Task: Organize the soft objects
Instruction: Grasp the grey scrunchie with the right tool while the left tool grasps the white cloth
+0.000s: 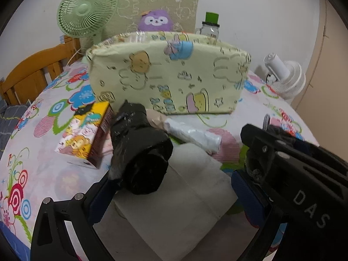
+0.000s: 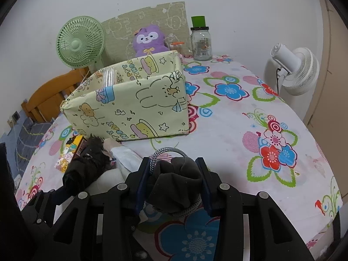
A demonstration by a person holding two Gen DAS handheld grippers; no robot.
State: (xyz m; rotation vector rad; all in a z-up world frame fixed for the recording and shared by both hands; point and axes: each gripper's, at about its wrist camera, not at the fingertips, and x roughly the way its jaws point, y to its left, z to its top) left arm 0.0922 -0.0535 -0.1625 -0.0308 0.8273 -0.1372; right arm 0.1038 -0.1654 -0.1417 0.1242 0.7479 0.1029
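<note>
Now right tool [image 2: 174,182] gripping dark sock bundle [image 2: 177,181], left tool [image 1: 169,193] gaping

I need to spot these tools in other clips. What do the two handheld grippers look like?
Both are matte black plastic frames with cut-out slots and round silver pivot bolts. The right gripper has two straight fingers faced with dark blue pads. The left gripper has the same blue-padded fingers. White letters "DAS" mark the right gripper's body as it shows in the left wrist view. No cables, hands or sleeves are visible.

Right gripper [image 2: 174,180] is pitched down, jaws clamped on a dark bundle. Left gripper [image 1: 169,187] is pitched down, jaws spread wide.
</note>
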